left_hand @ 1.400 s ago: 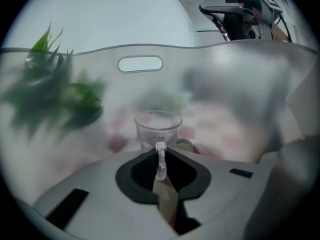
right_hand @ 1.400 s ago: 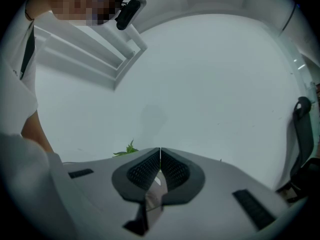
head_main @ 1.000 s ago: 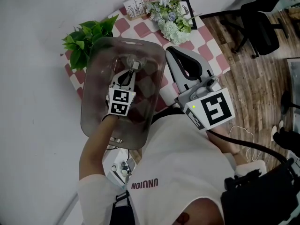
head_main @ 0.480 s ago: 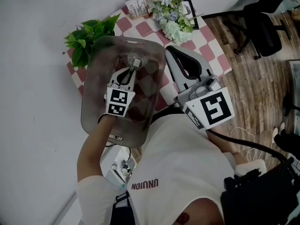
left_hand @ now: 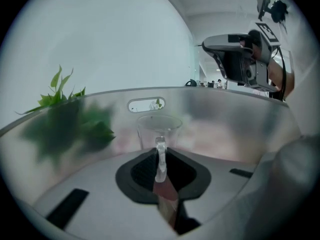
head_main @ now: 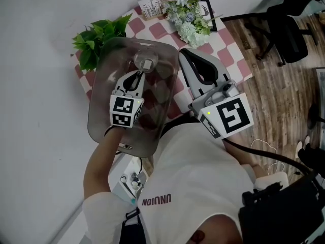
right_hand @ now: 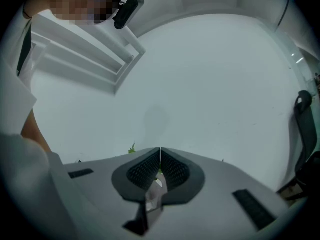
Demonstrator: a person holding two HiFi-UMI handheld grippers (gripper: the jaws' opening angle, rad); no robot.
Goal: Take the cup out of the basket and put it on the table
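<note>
A clear glass cup (head_main: 147, 64) with a handle is inside the translucent grey basket (head_main: 96, 116) on the checked table (head_main: 226, 55). My left gripper (head_main: 142, 74) reaches down into the basket and is shut on the cup's handle. In the left gripper view the cup (left_hand: 159, 129) stands upright just beyond the jaws, its handle pinched between the pads (left_hand: 147, 169), with the basket's wall (left_hand: 225, 124) behind it. My right gripper (head_main: 185, 55) hovers outside the basket at its right side, shut and holding nothing. In the right gripper view the right gripper (right_hand: 160, 156) faces a bare white wall.
A green plant (head_main: 96, 39) stands behind the basket at the left. A bunch of pale flowers (head_main: 185, 14), a small printed box (head_main: 151, 5) and a frame (head_main: 205, 9) sit at the table's far end. An office chair (head_main: 284, 24) stands on the wood floor at the right.
My left gripper has shifted a little to the left and away from me with the cup in it. The right gripper has barely moved.
</note>
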